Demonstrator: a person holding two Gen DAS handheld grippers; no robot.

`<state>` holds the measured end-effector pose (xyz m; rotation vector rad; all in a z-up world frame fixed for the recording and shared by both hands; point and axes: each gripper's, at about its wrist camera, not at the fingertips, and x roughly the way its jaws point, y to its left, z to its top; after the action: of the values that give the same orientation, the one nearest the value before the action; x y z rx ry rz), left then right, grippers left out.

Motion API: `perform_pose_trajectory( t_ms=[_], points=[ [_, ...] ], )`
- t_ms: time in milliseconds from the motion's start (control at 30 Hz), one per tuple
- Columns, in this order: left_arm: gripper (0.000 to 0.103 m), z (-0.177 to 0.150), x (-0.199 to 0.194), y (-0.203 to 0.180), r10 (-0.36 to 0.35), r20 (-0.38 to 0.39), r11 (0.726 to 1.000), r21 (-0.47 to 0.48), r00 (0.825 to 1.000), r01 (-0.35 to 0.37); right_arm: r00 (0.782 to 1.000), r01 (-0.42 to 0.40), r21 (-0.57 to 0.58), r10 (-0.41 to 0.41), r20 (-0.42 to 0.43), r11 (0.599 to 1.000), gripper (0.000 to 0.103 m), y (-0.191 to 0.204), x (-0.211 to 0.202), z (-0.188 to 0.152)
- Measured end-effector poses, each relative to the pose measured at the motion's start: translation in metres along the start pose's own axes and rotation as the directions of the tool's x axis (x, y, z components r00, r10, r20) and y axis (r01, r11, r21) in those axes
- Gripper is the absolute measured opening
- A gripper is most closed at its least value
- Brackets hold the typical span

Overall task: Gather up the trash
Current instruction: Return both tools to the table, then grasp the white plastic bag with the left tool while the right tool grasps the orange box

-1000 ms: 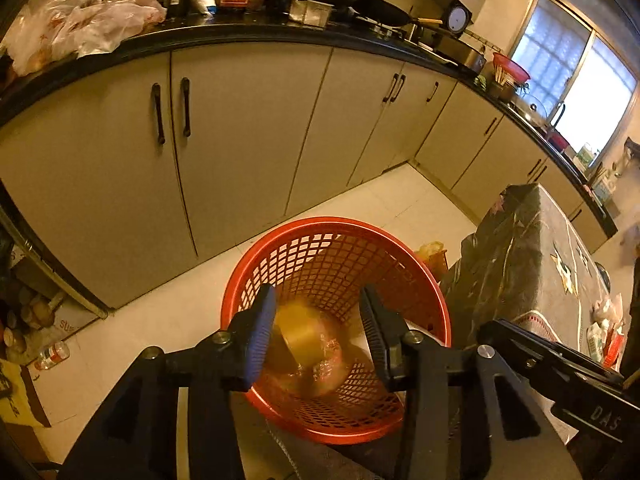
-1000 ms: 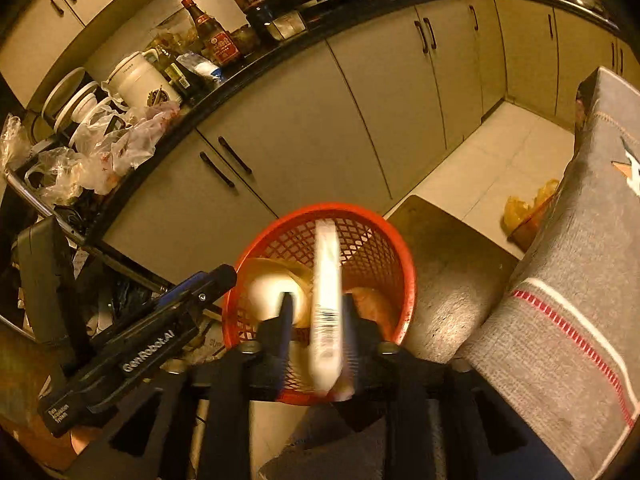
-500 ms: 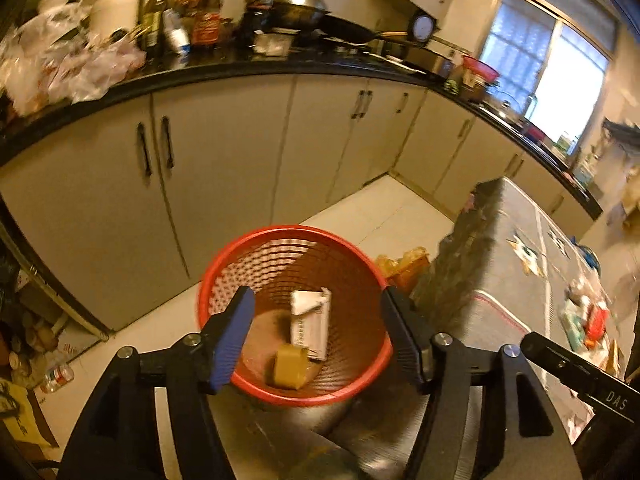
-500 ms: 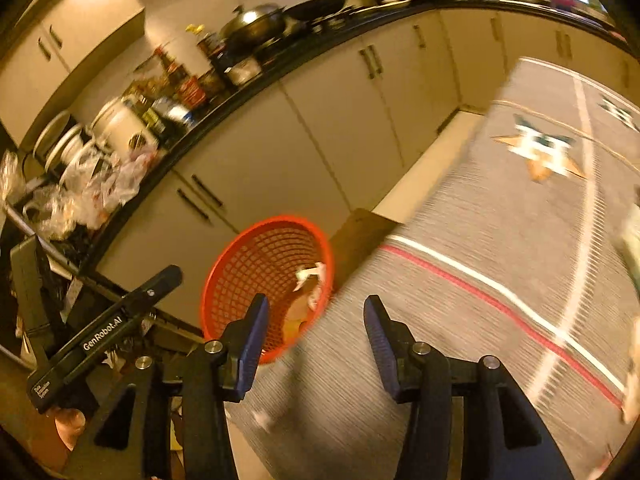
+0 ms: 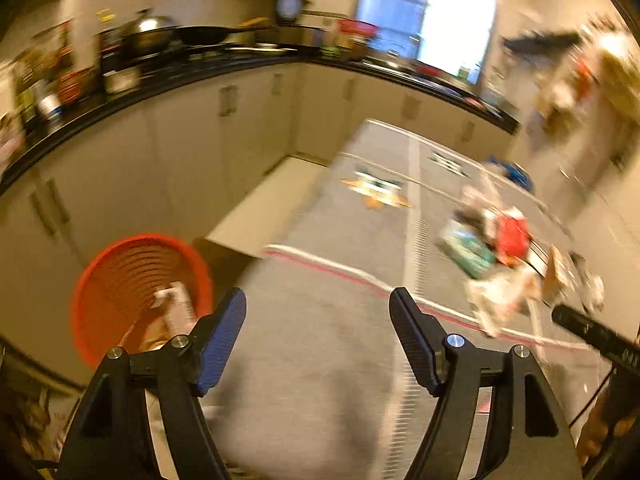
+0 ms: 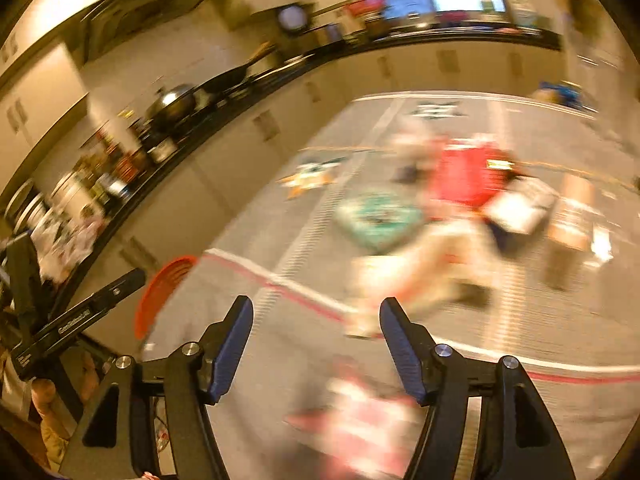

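Observation:
Both views are motion-blurred. The red mesh basket (image 5: 120, 280) stands on the floor at the lower left of the left wrist view, with a white packet (image 5: 176, 308) and other trash inside. Its rim (image 6: 164, 292) also shows in the right wrist view. My left gripper (image 5: 318, 320) is open and empty over the grey tablecloth (image 5: 320, 360). My right gripper (image 6: 316, 328) is open and empty above the same cloth. A pile of trash lies on the table: a red packet (image 6: 468, 176), a green packet (image 6: 376, 216), pale wrappers (image 6: 404, 280) and a pink wrapper (image 6: 360, 428) close below my right gripper.
Cream cabinets (image 5: 160, 160) under a black counter (image 5: 200, 76) crowded with bottles and pans run along the back. A bright window (image 5: 448, 12) is behind. A blue object (image 5: 516, 176) lies at the table's far side. The other gripper's handle (image 6: 76, 320) shows at left.
Both grippers have swung right, away from the basket and over the table. The right gripper let its white packet go into the basket a second ago; both are open.

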<state>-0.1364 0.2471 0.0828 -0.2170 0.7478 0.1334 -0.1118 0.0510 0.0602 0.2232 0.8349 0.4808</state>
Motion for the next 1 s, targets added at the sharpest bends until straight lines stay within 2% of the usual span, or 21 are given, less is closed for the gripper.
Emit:
perform_pose_trajectory(
  t_ms=[167, 300, 467, 567, 700, 800, 867, 900, 933, 1000],
  points=[
    [0.073, -0.002, 0.018, -0.068, -0.057, -0.026, 0.989, 0.133, 0.998, 0.06, 0.993, 0.104, 0.11, -0.109, 0.039, 0.989, 0.072, -0.072, -0.033, 0.003],
    [0.073, -0.003, 0.037, -0.118, -0.097, -0.052, 0.962, 0.25, 0.994, 0.107, 0.981, 0.177, 0.188, -0.189, 0.048, 0.966, 0.074, -0.113, -0.043, 0.012],
    [0.073, -0.004, 0.063, -0.164, -0.125, -0.107, 0.915, 0.372, 0.986, 0.156, 0.982, 0.164, 0.232, -0.181, 0.057, 0.959, 0.074, -0.134, -0.039, 0.03],
    [0.073, -0.005, 0.082, -0.188, -0.131, -0.143, 0.881, 0.437, 0.981, 0.182, 0.982, 0.165, 0.238, -0.183, 0.054, 0.957, 0.074, -0.132, -0.027, 0.042],
    [0.073, -0.009, 0.102, -0.216, -0.111, -0.161, 0.826, 0.534, 0.981, 0.181, 0.975, 0.211, 0.223, -0.222, 0.025, 0.952, 0.074, -0.128, -0.003, 0.057],
    [0.073, -0.012, 0.113, -0.226, -0.096, -0.187, 0.801, 0.569, 0.978, 0.187, 0.966, 0.253, 0.209, -0.258, -0.001, 0.945, 0.073, -0.127, 0.012, 0.063],
    [0.066, -0.017, 0.12, -0.231, -0.096, -0.22, 0.793, 0.572, 0.971, 0.209, 0.962, 0.27, 0.211, -0.273, -0.016, 0.939, 0.06, -0.129, 0.018, 0.063],
    [0.053, -0.02, 0.121, -0.231, -0.103, -0.236, 0.791, 0.57, 0.966, 0.224, 0.959, 0.28, 0.214, -0.28, -0.029, 0.936, 0.054, -0.13, 0.02, 0.063],
    [0.044, -0.021, 0.121, -0.231, -0.106, -0.239, 0.791, 0.568, 0.965, 0.228, 0.96, 0.279, 0.216, -0.278, -0.038, 0.936, 0.04, -0.131, 0.021, 0.062],
    [0.03, -0.022, 0.112, -0.229, -0.1, -0.202, 0.801, 0.565, 0.974, 0.2, 0.963, 0.268, 0.21, -0.268, -0.027, 0.94, 0.033, -0.132, 0.019, 0.06]
  ],
)
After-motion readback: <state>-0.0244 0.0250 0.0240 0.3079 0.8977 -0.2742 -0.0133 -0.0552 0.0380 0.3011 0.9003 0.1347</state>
